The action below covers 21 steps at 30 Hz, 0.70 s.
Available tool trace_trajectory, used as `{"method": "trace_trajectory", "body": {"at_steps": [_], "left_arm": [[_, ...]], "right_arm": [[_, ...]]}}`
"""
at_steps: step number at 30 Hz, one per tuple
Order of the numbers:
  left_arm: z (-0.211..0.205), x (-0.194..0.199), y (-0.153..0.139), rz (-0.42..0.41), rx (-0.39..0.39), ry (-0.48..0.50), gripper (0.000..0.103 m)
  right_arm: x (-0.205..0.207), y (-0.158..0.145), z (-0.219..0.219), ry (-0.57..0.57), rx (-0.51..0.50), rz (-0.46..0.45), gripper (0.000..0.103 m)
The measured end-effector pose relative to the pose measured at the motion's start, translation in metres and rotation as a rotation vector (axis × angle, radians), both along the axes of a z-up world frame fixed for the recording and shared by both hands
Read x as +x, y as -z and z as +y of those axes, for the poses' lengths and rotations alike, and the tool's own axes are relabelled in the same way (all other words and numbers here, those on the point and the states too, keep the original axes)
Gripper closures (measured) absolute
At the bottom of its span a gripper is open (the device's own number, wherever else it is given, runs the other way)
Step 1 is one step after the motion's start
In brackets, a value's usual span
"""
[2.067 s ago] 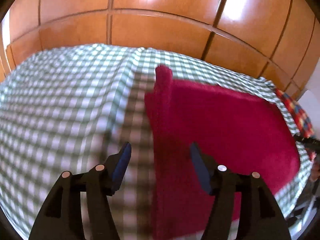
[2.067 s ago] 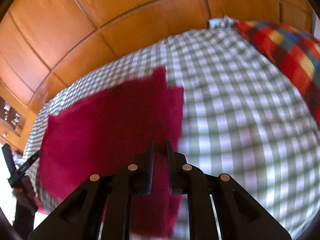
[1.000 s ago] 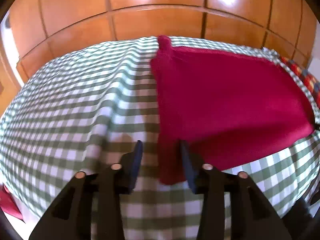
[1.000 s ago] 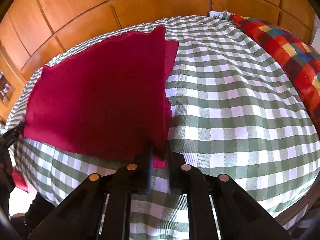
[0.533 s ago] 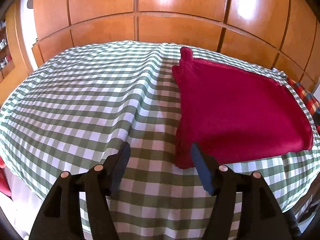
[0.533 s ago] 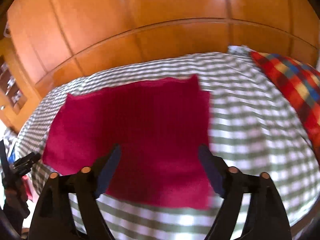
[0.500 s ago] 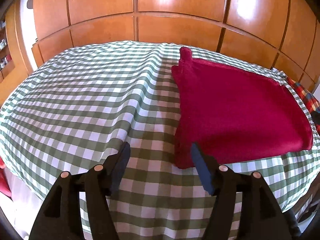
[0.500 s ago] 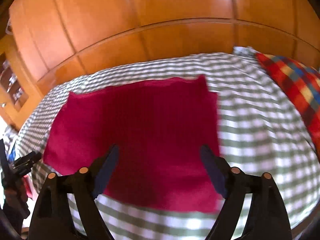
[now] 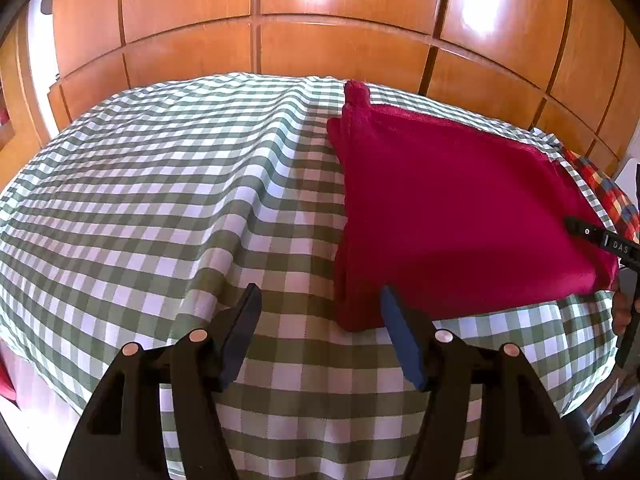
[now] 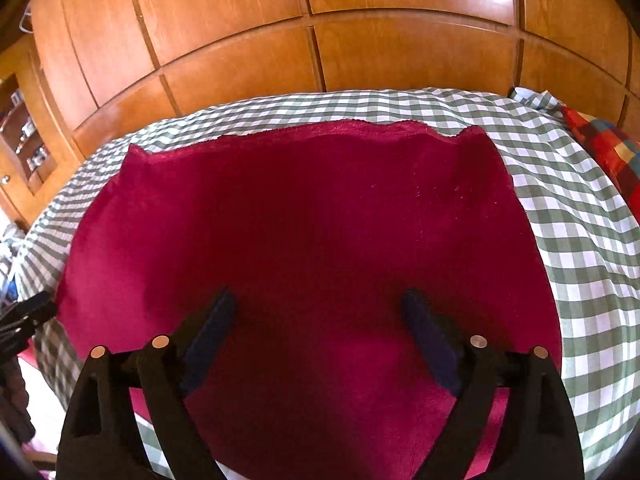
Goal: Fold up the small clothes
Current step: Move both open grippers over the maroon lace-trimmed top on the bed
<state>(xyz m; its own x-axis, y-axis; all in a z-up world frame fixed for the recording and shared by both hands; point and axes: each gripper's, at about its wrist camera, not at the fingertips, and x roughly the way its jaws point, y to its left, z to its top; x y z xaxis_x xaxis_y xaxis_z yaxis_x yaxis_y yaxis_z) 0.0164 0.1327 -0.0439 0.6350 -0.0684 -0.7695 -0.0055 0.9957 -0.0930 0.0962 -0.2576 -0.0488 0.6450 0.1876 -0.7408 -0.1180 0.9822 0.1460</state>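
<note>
A folded dark-red cloth (image 9: 440, 208) lies flat on the green-and-white checked tablecloth (image 9: 140, 200). My left gripper (image 9: 319, 292) hovers at the cloth's near left corner. Its jaws are closing, the corner lies under the gap, and the pads do not press on it. In the right wrist view the red cloth (image 10: 312, 220) fills the middle. My right gripper (image 10: 318, 294) hangs over its near part with jaws opening wide and nothing gripped between them. The right gripper's tip (image 9: 600, 236) shows at the cloth's right edge in the left wrist view.
A wooden panelled wall (image 9: 320, 8) stands close behind the table. A multicoloured checked cushion (image 10: 608, 148) lies at the far right. Bare checked tablecloth (image 10: 580, 220) stretches right of the cloth, and more of it left of the cloth. Shelves (image 10: 24, 140) stand at the left.
My right gripper let go of the cloth's near corner, spread wide and moved left over the cloth's middle. My left gripper widened at the other corner.
</note>
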Motion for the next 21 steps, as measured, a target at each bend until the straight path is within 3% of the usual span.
{"method": "trace_trajectory", "body": {"at_steps": [3,7,9,10,11,15,18,21], "left_arm": [[-0.001,0.002,0.000,-0.001,-0.004,0.006,0.044],[-0.004,0.005,0.001,0.002,-0.015,0.023,0.053],[-0.005,0.007,0.002,0.007,-0.026,0.041,0.066],[-0.006,0.007,0.002,0.012,-0.037,0.058,0.087],[-0.007,0.008,0.002,0.018,-0.053,0.084,0.095],[-0.006,0.000,-0.011,-0.019,-0.039,0.103,0.096],[-0.003,0.002,0.009,0.039,-0.019,0.105,0.096],[-0.006,0.000,0.013,0.034,-0.018,0.099,0.094]], "right_arm": [[0.001,0.002,0.003,0.009,-0.016,-0.016,0.012],[0.000,0.004,0.005,0.018,-0.022,-0.032,0.011],[0.000,0.004,0.004,0.016,-0.021,-0.036,0.011],[0.000,0.004,0.004,0.015,-0.022,-0.037,0.011],[0.000,0.005,0.003,0.012,-0.025,-0.037,0.011],[-0.001,0.006,0.004,0.010,-0.025,-0.045,0.011],[-0.003,0.007,0.005,0.010,-0.035,-0.058,0.011],[-0.004,0.008,0.004,0.009,-0.029,-0.066,0.011]]}}
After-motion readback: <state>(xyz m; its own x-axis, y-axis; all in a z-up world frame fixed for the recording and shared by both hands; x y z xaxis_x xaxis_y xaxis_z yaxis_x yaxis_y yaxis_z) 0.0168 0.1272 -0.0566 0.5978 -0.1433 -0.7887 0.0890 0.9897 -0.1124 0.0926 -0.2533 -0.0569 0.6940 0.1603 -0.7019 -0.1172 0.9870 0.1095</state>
